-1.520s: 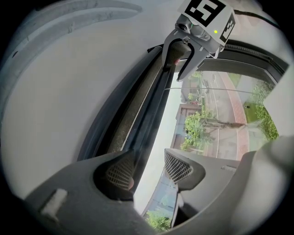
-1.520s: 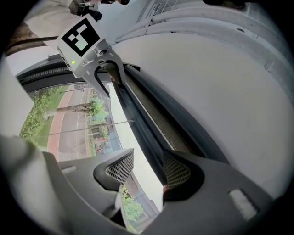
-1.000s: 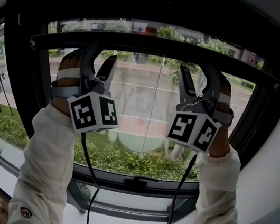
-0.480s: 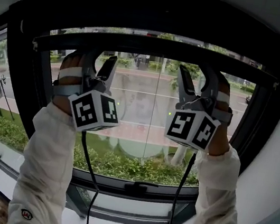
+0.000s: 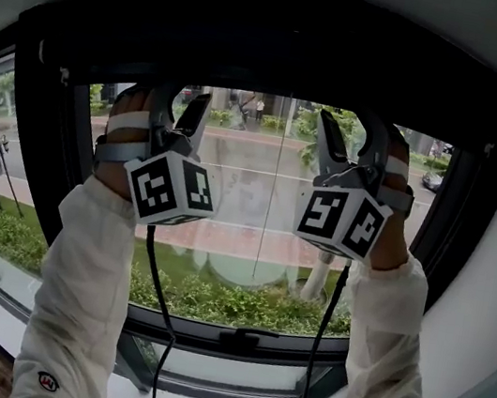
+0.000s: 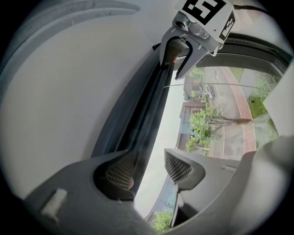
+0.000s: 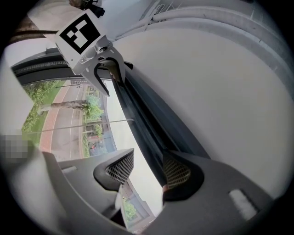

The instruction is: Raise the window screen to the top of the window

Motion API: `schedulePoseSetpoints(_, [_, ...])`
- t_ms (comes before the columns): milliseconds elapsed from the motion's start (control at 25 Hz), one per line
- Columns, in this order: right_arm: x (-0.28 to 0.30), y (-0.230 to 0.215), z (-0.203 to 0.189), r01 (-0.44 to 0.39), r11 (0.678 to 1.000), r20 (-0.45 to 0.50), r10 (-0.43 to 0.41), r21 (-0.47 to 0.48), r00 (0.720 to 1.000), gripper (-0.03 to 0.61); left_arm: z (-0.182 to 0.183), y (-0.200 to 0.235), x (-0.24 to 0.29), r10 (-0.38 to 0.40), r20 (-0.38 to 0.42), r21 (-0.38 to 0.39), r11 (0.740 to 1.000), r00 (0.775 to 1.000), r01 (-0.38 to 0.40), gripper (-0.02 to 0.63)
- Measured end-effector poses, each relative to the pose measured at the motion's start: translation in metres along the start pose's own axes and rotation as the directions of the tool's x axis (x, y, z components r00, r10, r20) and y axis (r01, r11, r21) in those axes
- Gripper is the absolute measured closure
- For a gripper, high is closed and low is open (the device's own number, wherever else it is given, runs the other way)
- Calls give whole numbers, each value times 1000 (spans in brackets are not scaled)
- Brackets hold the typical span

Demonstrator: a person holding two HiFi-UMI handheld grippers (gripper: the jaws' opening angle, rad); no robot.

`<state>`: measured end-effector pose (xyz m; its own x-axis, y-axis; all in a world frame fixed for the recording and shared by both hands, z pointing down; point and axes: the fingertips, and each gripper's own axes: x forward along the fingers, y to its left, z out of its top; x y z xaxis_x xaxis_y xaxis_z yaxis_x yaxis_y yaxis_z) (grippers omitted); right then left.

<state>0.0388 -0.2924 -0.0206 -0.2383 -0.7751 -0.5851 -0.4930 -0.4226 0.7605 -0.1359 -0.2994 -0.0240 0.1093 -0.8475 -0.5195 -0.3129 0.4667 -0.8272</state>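
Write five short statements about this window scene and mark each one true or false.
1. The left tongs and the right tongs both reach up to the dark screen bar. True.
2. The left tongs are clamped fully shut. False: the jaws stand apart, with daylight between them.
3. A cable hangs below the left tongs. True.
4. The window looks out on a bare brick wall. False: shrubs and a road lie outside.
5. The person's sleeves are black. False: they are white.
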Motion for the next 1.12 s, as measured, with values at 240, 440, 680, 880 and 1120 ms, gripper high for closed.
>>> schedulePoseSetpoints(240, [8, -6, 0, 8, 999, 14, -8, -42, 1000, 388, 2, 8, 5, 8, 0, 3, 1000, 1000, -8, 402])
schedulePoseSetpoints(440, [11, -7, 1, 1, 998, 6, -1, -63, 1000, 397, 0, 11, 8, -7, -3, 14, 1000, 1000, 7, 402])
schedulePoseSetpoints(680, [3, -7, 8, -31, 999, 31, 30, 33, 999, 396, 2, 11, 0, -31, 16, -27, 999, 999, 31, 403])
schedulePoseSetpoints(880, [-20, -3, 20, -105, 969, 93, 87, 221, 992, 402, 12, 7, -29, -105, 95, -176, 977, 990, 120, 403])
schedulePoseSetpoints(1120, [-49, 9, 22, -71, 954, 57, 57, 290, 997, 445, 7, 11, -66, -53, 144, -268, 959, 988, 90, 457])
